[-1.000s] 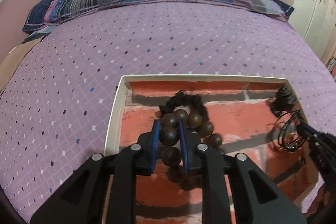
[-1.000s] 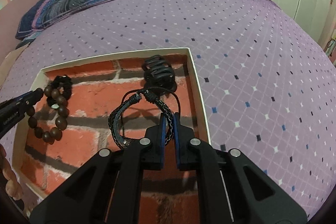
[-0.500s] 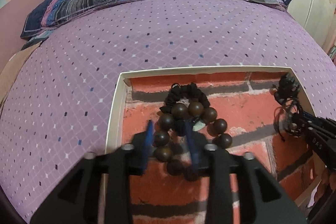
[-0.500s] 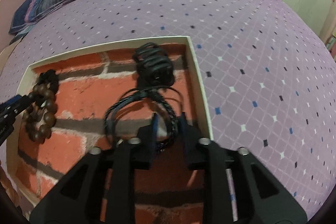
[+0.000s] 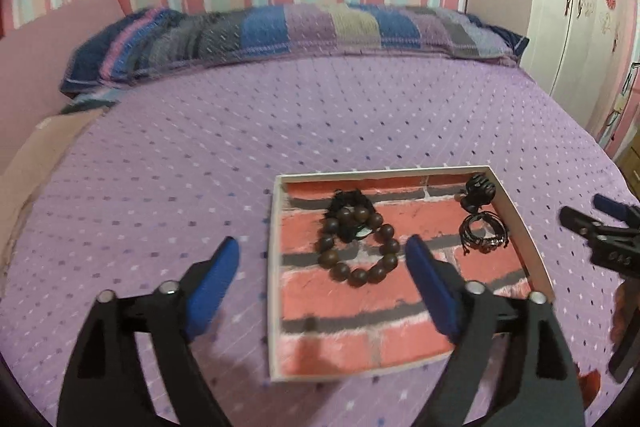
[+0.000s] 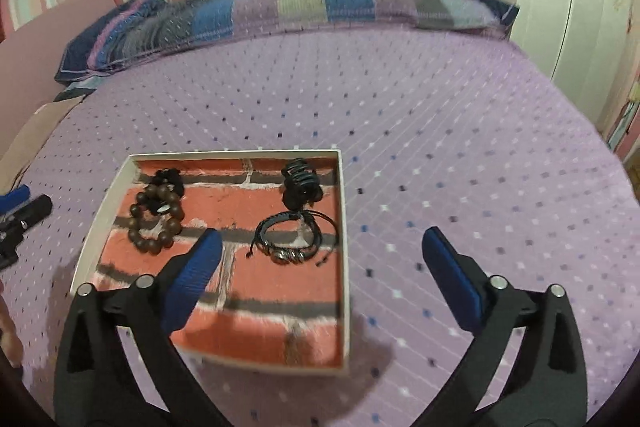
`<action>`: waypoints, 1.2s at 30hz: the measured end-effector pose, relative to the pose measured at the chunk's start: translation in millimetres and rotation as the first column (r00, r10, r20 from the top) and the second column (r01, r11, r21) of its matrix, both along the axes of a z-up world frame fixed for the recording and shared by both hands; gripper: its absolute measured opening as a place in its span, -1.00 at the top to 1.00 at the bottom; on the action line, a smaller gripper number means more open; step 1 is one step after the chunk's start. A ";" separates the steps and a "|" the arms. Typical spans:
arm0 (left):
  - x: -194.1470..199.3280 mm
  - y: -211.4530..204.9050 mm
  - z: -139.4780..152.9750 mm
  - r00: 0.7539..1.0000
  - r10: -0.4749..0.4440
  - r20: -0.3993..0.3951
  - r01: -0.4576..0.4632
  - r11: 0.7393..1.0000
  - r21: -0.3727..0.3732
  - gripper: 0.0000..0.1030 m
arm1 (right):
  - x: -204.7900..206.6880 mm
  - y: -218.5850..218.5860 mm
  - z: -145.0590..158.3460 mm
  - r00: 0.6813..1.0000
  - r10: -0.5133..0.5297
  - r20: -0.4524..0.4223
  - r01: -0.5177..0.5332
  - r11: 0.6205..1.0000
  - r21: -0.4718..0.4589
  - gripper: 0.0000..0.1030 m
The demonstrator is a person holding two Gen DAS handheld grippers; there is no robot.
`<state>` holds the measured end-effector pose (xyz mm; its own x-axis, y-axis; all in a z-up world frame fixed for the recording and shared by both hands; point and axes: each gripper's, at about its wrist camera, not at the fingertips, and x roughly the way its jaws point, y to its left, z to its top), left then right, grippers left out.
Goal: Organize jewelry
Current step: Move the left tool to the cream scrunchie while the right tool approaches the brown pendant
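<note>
Both tools hang above the bed, both with fingers spread wide and nothing between them. In the left wrist view the left gripper [image 5: 322, 253] frames the lower middle of the frame, its blue pads straddling the left wall of the shallow white-rimmed tray with a red brick-print floor [image 5: 275, 267]. In the right wrist view the right gripper [image 6: 322, 247] does the same over the tray's right wall.

Everything sits inside that tray. The dark brown wooden bead bracelet [image 5: 358, 247] lies in a loose ring at centre frame, its upper edge overlapping a black scrunchie-like band [image 5: 350, 198]. Over on the right side of the tray, the braided black cord bracelet with metal charms [image 6: 294, 237] rests flat, and just above it, near the tray's upper right corner, a coiled black hair tie or clip [image 6: 300, 183]; exactly what it is I can't tell.

By my reading, the placing looks done, or nearly so: nothing is left on the purple dotted bedspread [image 6: 460, 147] in either view. If tidying is wanted, the beads and the black band could be separated. Do it gently: come straight down, pinch one bead only, and lift low, because the tray sits on soft bedding and could tip or slide.
</note>
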<state>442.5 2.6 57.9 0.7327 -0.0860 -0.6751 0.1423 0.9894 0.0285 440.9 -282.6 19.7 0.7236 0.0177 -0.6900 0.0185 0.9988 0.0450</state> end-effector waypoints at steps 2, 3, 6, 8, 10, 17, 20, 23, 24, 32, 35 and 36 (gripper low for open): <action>-23.6 6.8 9.0 1.000 -0.007 0.024 0.007 1.000 0.010 -0.66 | -22.4 -2.7 6.7 1.000 0.008 0.025 -0.008 1.000 -0.028 -0.91; -37.7 11.0 13.3 0.999 -0.007 0.033 0.007 1.000 0.006 -0.66 | -30.3 -1.8 9.5 0.999 0.009 0.033 -0.008 0.999 -0.040 -0.91; -70.4 22.6 19.8 0.998 0.008 0.055 -0.007 1.000 -0.021 -0.79 | -72.3 -5.7 13.7 0.997 -0.006 0.075 0.012 0.997 -0.075 -0.91; -90.5 27.2 20.6 0.998 0.010 0.064 -0.007 0.999 -0.033 -0.80 | -93.8 -6.1 11.9 0.996 -0.008 0.090 0.015 0.997 -0.080 -0.91; -111.0 30.7 18.8 0.997 0.021 0.074 -0.018 0.999 -0.035 -0.80 | -118.8 -5.8 8.9 0.993 -0.022 0.115 0.031 0.996 -0.084 -0.91; -169.8 40.3 -3.7 0.997 0.058 0.059 -0.053 0.996 -0.068 -0.80 | -197.6 10.4 -8.2 0.982 -0.026 0.185 0.048 0.992 -0.115 -0.91; -194.2 40.0 -17.6 0.996 0.077 0.048 -0.074 0.995 -0.069 -0.80 | -225.1 18.7 -19.5 0.980 -0.019 0.198 0.046 0.990 -0.132 -0.91; -217.7 39.2 -32.0 0.996 0.082 0.032 -0.078 0.993 -0.093 -0.80 | -247.3 25.7 -33.3 0.980 -0.010 0.198 0.035 0.992 -0.125 -0.91; -225.5 38.2 -36.7 0.996 0.083 0.029 -0.080 0.992 -0.094 -0.80 | -254.5 27.6 -39.0 0.981 -0.009 0.195 0.032 0.993 -0.117 -0.91; -260.9 33.0 -75.4 0.997 0.067 -0.040 -0.070 0.993 -0.096 -0.80 | -290.1 38.9 -71.8 0.988 0.002 0.156 0.015 0.994 -0.105 -0.91; -267.6 34.4 -88.6 0.996 0.074 -0.054 -0.077 0.995 -0.064 -0.80 | -296.4 38.2 -80.5 0.990 0.000 0.144 0.014 0.995 -0.095 -0.91; -268.5 36.5 -91.3 0.996 0.074 -0.055 -0.077 0.995 -0.065 -0.80 | -298.6 38.0 -82.7 0.989 -0.005 0.145 0.019 0.995 -0.096 -0.91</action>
<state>174.0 39.1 -33.4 0.7026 -0.0778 -0.7073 0.0666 0.9968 -0.0434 142.3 -244.5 -63.0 0.8154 -0.0536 -0.5764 0.0312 0.9983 -0.0486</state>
